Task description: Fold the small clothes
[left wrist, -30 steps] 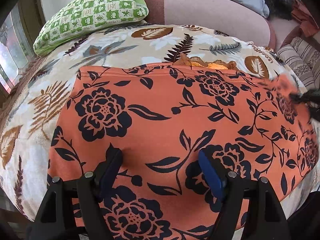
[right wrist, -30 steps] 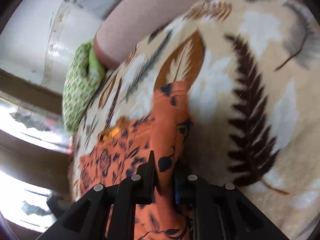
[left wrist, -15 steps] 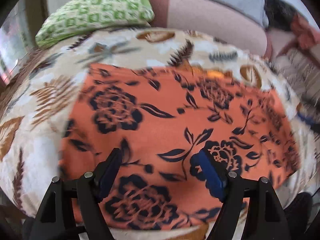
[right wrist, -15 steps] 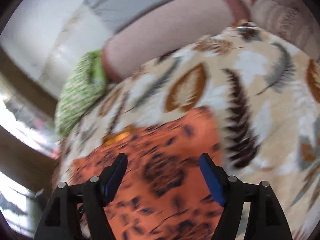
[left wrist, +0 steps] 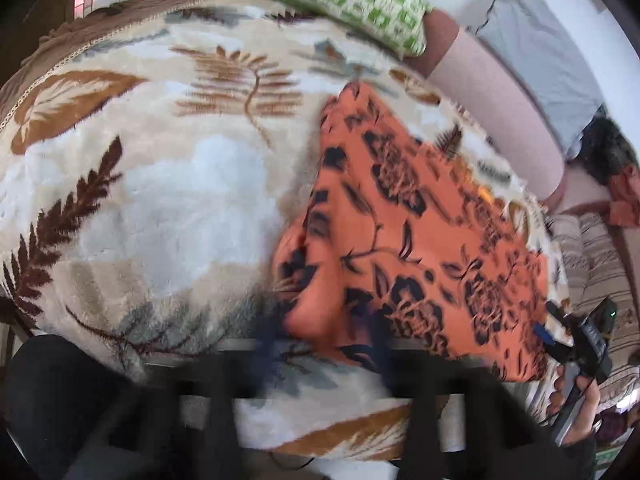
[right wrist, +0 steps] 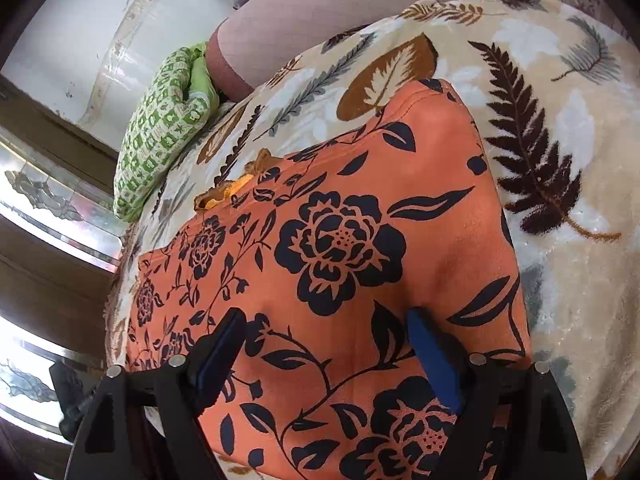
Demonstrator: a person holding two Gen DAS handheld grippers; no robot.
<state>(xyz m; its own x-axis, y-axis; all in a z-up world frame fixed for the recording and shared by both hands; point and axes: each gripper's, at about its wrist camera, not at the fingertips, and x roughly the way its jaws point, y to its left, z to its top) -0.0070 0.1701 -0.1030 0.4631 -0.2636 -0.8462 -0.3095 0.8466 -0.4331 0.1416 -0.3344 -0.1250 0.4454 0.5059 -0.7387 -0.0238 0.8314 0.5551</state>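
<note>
On leaf-print blanket (right wrist: 560, 92): orange garment (right wrist: 344, 240); left gripper (left wrist: 320, 344) jaws closing, right gripper (right wrist: 324, 352) jaws wide.

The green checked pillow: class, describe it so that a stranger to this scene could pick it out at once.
Start from the leaf-print blanket that covers the bed. At its far edge, beside the long pink bolster and beyond the orange floral garment, lies the green checked pillow. Nothing else here is green or checked.

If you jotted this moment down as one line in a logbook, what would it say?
task: fold small clothes | left hand-held gripper: blurred, closing at orange floral garment's corner | right hand-held gripper: open above garment | surface: leaf-print blanket
</note>
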